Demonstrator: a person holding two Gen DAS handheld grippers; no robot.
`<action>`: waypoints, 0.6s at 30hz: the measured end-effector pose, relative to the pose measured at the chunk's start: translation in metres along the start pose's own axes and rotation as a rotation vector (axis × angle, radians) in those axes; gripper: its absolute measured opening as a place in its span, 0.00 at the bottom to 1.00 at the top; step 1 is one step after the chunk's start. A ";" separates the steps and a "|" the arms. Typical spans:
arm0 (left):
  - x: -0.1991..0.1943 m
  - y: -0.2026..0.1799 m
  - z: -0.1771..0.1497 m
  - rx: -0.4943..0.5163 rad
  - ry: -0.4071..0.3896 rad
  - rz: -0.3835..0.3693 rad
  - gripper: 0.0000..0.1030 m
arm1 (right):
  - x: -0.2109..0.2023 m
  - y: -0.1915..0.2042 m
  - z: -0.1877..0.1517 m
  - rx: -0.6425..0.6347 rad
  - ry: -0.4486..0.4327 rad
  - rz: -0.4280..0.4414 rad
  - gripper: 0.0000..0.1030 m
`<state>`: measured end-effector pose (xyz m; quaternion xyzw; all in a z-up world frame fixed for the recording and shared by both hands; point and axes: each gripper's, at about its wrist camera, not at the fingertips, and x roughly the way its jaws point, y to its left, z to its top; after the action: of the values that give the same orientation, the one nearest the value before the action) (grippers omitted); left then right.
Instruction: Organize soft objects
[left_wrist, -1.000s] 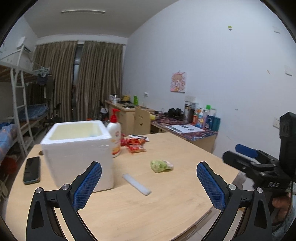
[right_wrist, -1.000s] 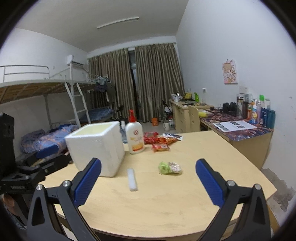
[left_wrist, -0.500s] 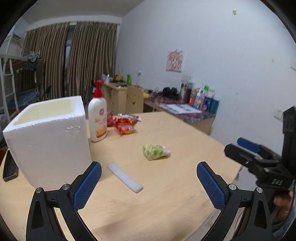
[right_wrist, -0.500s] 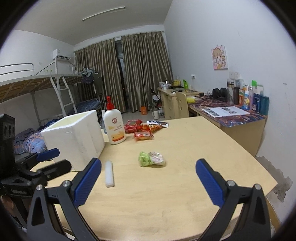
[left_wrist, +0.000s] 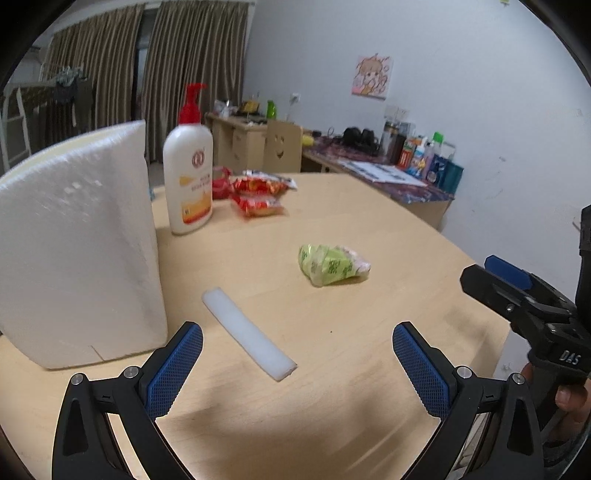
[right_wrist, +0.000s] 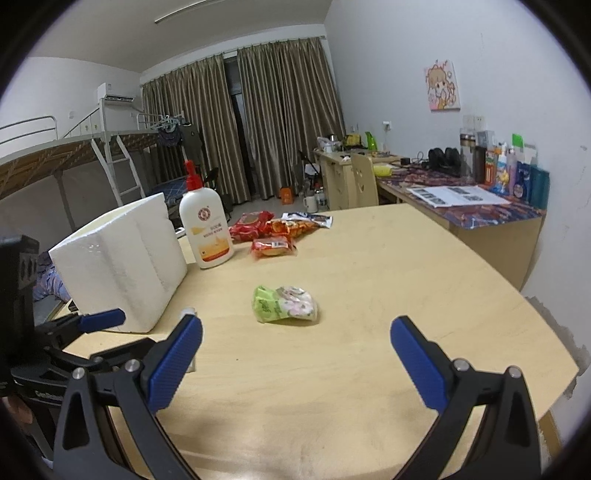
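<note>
While both claws gape empty, the white foam strip (left_wrist: 248, 333) lies flat, slanting near-right to far-left.

The right gripper (right_wrist: 295, 354), jaws wide apart and empty, hangs over the near edge of the wooden table (right_wrist: 424, 288). A green snack packet (right_wrist: 284, 304) lies mid-table; a white foam box (right_wrist: 118, 262) stands at the left edge, the left gripper (right_wrist: 85, 332) before it.

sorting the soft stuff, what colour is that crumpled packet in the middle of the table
Light green with white and pink at one end; the crumpled packet shows best in the right wrist view.
</note>
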<state>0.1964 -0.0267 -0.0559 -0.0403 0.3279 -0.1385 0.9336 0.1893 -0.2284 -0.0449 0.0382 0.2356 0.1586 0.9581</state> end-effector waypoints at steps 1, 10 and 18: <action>0.006 0.000 0.000 -0.004 0.014 0.004 1.00 | 0.003 -0.002 -0.001 0.005 0.006 0.005 1.00; 0.040 0.006 0.001 -0.080 0.082 0.110 0.94 | 0.022 -0.014 0.004 0.021 0.030 0.041 1.00; 0.064 0.009 -0.003 -0.124 0.159 0.201 0.65 | 0.040 -0.020 0.007 0.013 0.064 0.086 1.00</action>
<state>0.2449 -0.0360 -0.0982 -0.0536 0.4111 -0.0267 0.9096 0.2316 -0.2344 -0.0592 0.0494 0.2655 0.1991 0.9420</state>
